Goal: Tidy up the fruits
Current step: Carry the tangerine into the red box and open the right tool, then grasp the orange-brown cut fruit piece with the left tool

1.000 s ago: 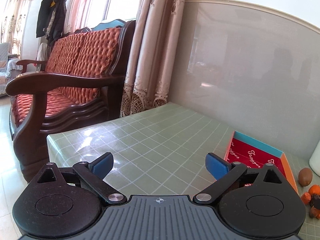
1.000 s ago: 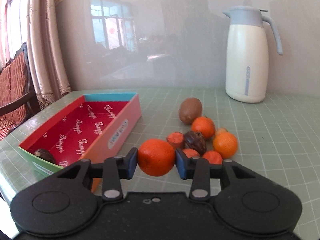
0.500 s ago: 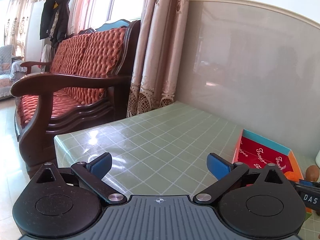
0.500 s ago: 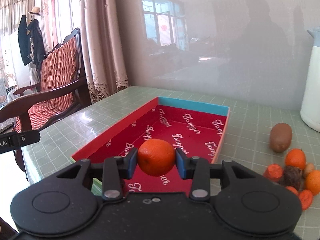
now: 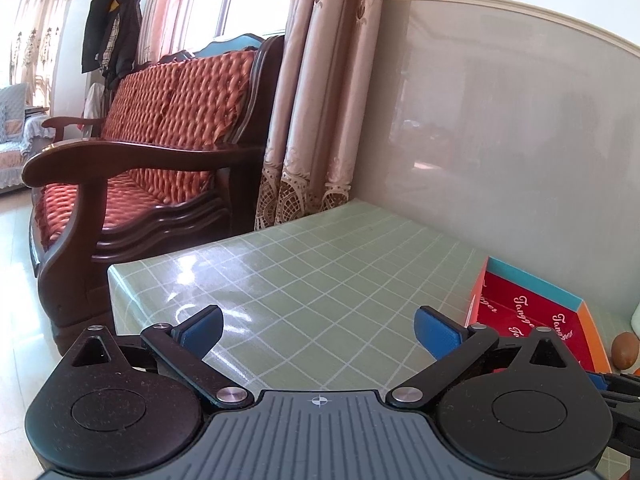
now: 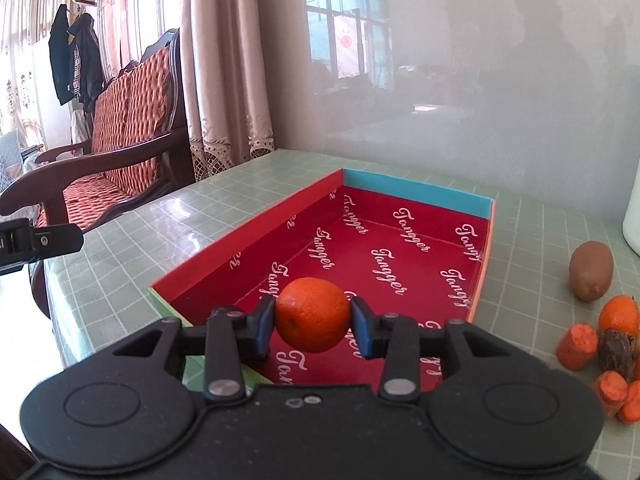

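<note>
My right gripper [image 6: 313,322] is shut on a mandarin [image 6: 312,314], which hangs over the near end of the red printed box [image 6: 384,248]. The box has a blue far wall and an orange right wall. Right of it on the table lie a kiwi [image 6: 591,270], another mandarin [image 6: 618,314], a dark wrinkled fruit [image 6: 616,354] and several orange carrot pieces [image 6: 578,346]. My left gripper [image 5: 318,326] is open over the green checked tablecloth, nothing between its blue pads. In the left wrist view the box [image 5: 520,312] and the kiwi [image 5: 625,350] show at the right edge.
A white jug [image 6: 632,220] stands at the far right by the glossy wall. A wooden sofa with red cushions [image 5: 132,168] and curtains [image 5: 316,112] lie past the table's left edge. The left gripper's black tip [image 6: 40,240] pokes in at the left of the right wrist view.
The right gripper carried the mandarin leftward from above the fruit pile to over the red box, then held nearly still. The left gripper stayed open in place.
</note>
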{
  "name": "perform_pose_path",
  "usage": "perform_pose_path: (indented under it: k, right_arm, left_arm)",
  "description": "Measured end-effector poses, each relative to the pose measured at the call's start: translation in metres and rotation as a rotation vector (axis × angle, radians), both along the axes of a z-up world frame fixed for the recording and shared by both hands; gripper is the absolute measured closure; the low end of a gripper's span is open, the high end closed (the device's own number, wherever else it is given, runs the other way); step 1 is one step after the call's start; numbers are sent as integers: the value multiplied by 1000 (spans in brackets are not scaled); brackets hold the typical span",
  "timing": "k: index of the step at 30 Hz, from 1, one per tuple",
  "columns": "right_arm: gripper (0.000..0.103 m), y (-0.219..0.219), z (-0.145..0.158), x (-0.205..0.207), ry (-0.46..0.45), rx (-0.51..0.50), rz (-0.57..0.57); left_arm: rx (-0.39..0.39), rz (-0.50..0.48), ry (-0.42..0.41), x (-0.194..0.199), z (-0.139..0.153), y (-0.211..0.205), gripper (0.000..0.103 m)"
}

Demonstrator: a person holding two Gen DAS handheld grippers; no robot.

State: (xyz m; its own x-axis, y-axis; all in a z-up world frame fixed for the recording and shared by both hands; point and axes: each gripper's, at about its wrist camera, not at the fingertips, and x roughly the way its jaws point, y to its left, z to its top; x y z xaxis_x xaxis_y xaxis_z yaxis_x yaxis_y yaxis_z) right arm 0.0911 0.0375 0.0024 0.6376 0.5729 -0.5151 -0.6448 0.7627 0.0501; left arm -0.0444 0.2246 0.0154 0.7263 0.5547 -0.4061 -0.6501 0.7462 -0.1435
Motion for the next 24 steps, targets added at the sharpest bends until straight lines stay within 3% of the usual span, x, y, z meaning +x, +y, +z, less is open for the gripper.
perform_pose_path:
  k: [3, 5, 12, 14, 21, 24]
  right_arm:
    - [63, -2, 0, 1, 1, 1, -8]
    - [56, -4, 1, 0, -3, 3, -7]
    - [52, -24, 12, -6, -31, 58, -38]
    - [37, -34, 16, -7, -43, 68, -65]
    - [16, -81, 28, -6, -114, 42, -264]
    - [2, -111, 29, -5, -135, 22, -396]
  left_arm:
    - [3, -3, -1, 0, 0, -1, 2]
    - [-6, -2, -3, 0, 0, 0, 2]
    - [-11, -24, -6, 6, 1, -9, 1]
    - [-7, -34, -4, 8, 2, -13, 1]
    - [18, -99, -4, 20, 4, -42, 1]
    - [49, -157, -4, 26, 6, -64, 1]
